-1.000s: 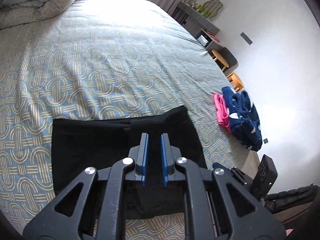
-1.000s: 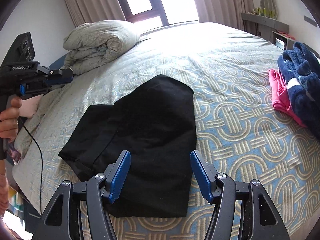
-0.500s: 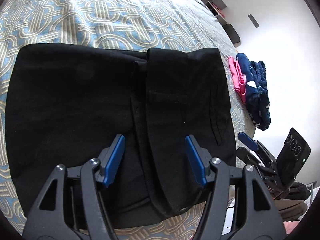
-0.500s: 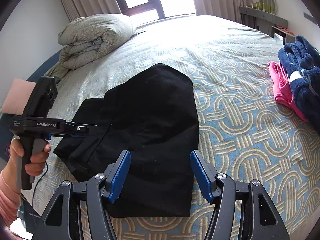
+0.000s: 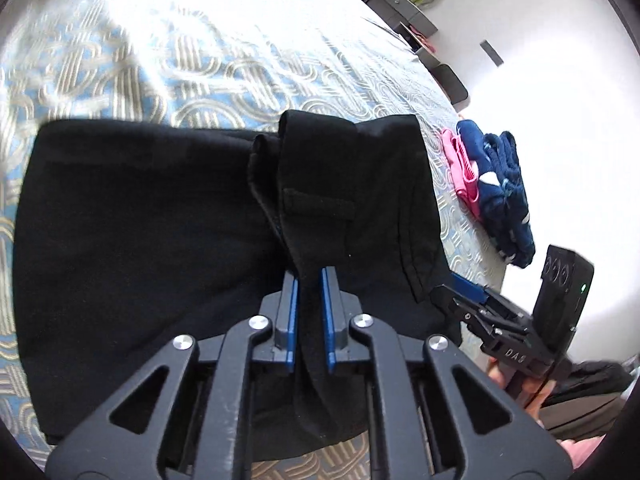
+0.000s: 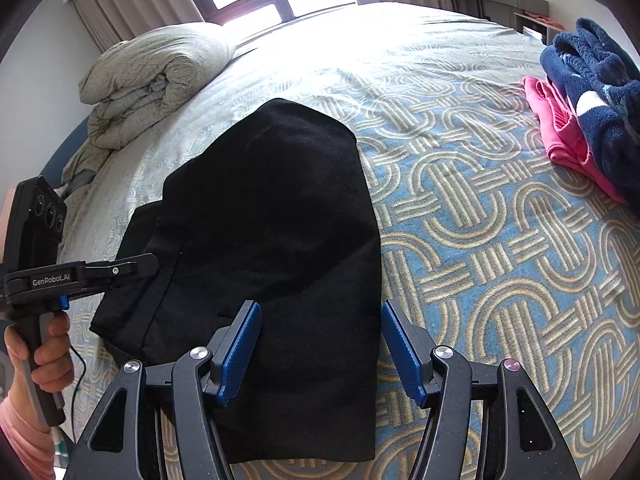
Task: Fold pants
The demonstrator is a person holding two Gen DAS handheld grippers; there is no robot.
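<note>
Black pants (image 5: 140, 240) lie folded on the patterned bedspread (image 5: 200, 80). My left gripper (image 5: 308, 276) is closing its jaws on a raised ridge of the pants' cloth near their near edge, and the blue pads press that fold. In the right wrist view the pants (image 6: 280, 200) fill the middle. My right gripper (image 6: 320, 306) hovers open over their near part, with cloth below the jaws but not pinched. The left gripper (image 6: 136, 264) reaches in from the left side there, held by a hand in a pink sleeve.
A folded pink garment and a navy fleece (image 6: 592, 100) lie at the bed's right edge. A rolled duvet (image 6: 152, 80) sits at the far left by the window. A grey shelf (image 5: 396, 0) stands against the wall beyond the bed.
My left gripper dropped onto the pants, opened wide, then closed on a fold of cloth. My right gripper sank slightly closer to the pants, still open.
</note>
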